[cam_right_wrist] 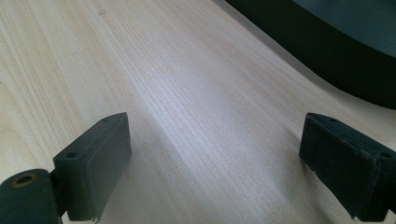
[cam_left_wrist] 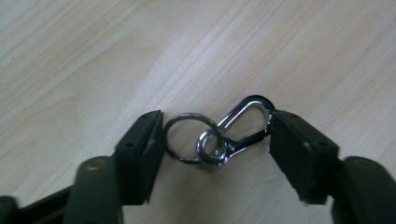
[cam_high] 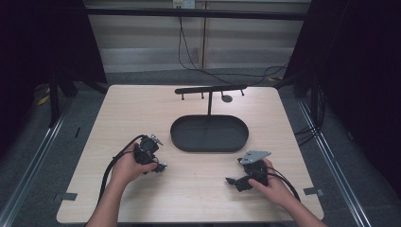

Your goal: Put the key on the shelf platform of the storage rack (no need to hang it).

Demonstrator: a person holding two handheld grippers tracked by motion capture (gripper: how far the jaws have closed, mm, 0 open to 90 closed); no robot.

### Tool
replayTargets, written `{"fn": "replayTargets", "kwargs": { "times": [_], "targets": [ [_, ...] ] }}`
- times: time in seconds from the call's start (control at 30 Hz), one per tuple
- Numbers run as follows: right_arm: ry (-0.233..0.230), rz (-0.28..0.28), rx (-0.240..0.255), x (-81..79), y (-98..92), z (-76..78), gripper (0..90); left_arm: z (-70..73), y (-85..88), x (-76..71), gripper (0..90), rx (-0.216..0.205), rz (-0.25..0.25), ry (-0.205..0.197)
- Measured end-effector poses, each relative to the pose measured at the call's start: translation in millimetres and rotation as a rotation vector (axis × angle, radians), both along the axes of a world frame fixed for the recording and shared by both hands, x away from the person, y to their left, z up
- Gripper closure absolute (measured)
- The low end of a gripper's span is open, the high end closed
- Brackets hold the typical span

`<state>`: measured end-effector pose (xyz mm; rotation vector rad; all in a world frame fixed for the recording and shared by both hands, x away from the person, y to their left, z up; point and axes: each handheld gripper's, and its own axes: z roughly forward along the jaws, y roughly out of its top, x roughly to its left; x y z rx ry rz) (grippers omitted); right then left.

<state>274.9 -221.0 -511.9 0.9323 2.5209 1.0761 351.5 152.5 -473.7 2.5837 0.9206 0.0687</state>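
On the pale wooden desk (cam_left_wrist: 93,46), centre frame, left gripper (cam_left_wrist: 217,140) jaws bracket the keyring carabiner (cam_left_wrist: 233,135), touching both ends to lift it; right gripper (cam_right_wrist: 215,158) jaws wide, empty.

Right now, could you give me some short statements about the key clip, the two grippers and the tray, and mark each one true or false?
1. The key clip lies on the table between the left gripper jaws. True.
2. The key clip hangs on the stand. False: it lies on the table.
3. The right gripper holds a ring. False: its jaws stand open with nothing between them.
4. The tray is dark and oval. True.
5. The tray holds keys. False: nothing shows in it.
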Motion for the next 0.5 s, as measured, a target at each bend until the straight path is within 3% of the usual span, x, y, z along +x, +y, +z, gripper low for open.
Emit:
{"fn": "replayTargets", "kwargs": {
  "times": [0.27,0.37,0.5],
  "targets": [
    [0.000,0.000,0.000,0.0,0.0,0.0,8.8,1.5,-8.8,-4.6,51.6,0.054,-0.041,-0.014],
    [0.002,-0.002,0.000,-0.2,0.0,0.1,8.8,3.4,-11.6,-4.8,60.9,0.075,-0.037,0.002],
    [0.000,0.000,0.000,0.0,0.0,0.0,8.8,4.8,-15.1,-5.2,63.4,0.101,-0.026,0.027]
  ]
}}
